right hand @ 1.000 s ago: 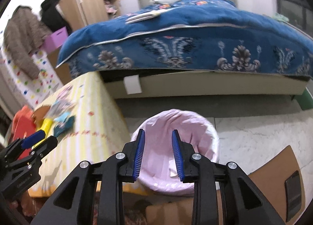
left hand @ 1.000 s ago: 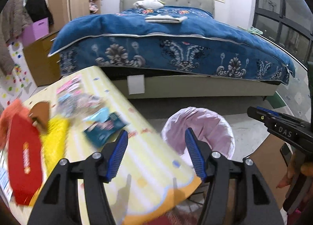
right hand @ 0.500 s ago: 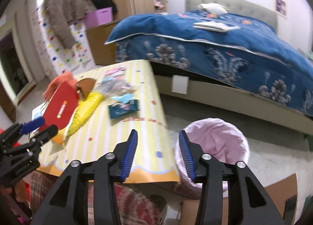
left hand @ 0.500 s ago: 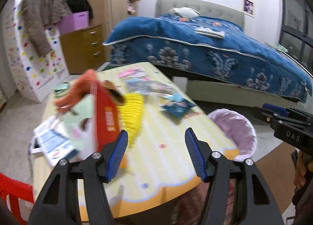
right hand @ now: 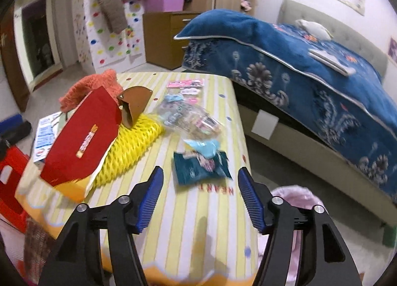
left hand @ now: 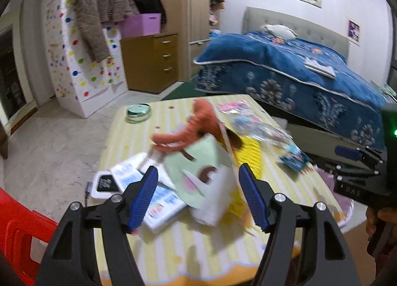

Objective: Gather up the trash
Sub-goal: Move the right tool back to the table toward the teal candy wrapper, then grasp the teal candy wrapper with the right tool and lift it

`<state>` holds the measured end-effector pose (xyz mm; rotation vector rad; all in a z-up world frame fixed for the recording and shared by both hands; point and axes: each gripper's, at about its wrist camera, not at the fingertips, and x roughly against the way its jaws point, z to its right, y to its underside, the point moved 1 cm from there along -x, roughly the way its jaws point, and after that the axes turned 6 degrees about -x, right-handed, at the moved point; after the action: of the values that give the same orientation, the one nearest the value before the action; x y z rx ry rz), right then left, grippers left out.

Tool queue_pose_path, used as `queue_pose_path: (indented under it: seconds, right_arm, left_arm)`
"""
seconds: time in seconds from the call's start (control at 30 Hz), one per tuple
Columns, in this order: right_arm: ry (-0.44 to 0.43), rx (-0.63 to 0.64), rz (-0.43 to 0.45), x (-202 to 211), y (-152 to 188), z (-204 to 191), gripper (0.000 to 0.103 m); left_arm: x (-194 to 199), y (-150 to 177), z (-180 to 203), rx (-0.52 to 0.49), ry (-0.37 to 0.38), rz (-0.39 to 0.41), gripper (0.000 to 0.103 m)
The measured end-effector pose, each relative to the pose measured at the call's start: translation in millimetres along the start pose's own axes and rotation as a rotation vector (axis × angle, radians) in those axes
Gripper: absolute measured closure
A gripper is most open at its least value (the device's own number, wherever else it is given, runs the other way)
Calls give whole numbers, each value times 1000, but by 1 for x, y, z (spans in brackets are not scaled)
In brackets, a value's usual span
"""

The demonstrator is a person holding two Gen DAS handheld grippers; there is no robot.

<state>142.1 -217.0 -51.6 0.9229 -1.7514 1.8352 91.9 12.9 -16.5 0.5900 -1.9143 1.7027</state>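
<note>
**Back over the table, both grippers empty**

A second ago both my grippers hung over the pink bin; now they've swung back across to the table (right hand: 198, 224), and that tells me one drop is done and the next pick is on. My right gripper (right hand: 199, 196) has its jaws opening wide, nothing between them, and the teal wrapper (right hand: 202, 168) lies just ahead of the tips. The bin (right hand: 295, 196) now sits low at my right, beside the table edge. My left gripper (left hand: 197, 196) is opening too, empty, facing the box (left hand: 206, 181) and the leaflet (left hand: 153, 194). Plenty of litter left: clear packets (right hand: 188, 117), yellow mesh (right hand: 134, 147). I'd guess the wrapper goes next.
</note>
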Motion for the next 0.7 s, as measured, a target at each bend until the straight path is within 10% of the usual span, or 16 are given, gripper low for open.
queue_pose_path:
  seconds: [0.43, 0.7]
  right_arm:
    - [-38, -25, -121, -80, -12, 14, 31]
    - [-114, -15, -162, -74, 3, 0, 49]
  left_arm:
    - [-24, -11, -16, 44, 11, -11, 37]
    - [-21, -5, -13, 47, 18, -18, 37]
